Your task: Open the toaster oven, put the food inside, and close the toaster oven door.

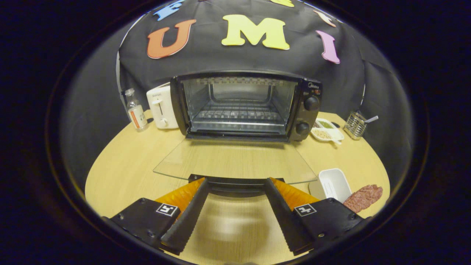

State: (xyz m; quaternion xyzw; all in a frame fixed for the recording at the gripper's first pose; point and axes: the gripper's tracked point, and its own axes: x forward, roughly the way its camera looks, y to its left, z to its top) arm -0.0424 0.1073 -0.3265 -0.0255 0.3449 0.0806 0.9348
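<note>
Beside toaster oven (243, 106): white toaster (162, 106), bottle (136, 110).

tongs (235, 182) spread wide, fingers (191, 206) level – nothing btwn, no grip

The toaster oven (246, 105) is showing a glossy dark shell, clear glass door (235, 160) and metal wire rack (237, 115), while the wood-grain table (125, 169) is looking smooth beneath the gripper's (235, 184) ridged, spread fingers (187, 217).

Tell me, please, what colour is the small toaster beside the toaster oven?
White, seen best in the gripper view: the small toaster stands beside the toaster oven, beyond the open jaws.
</note>
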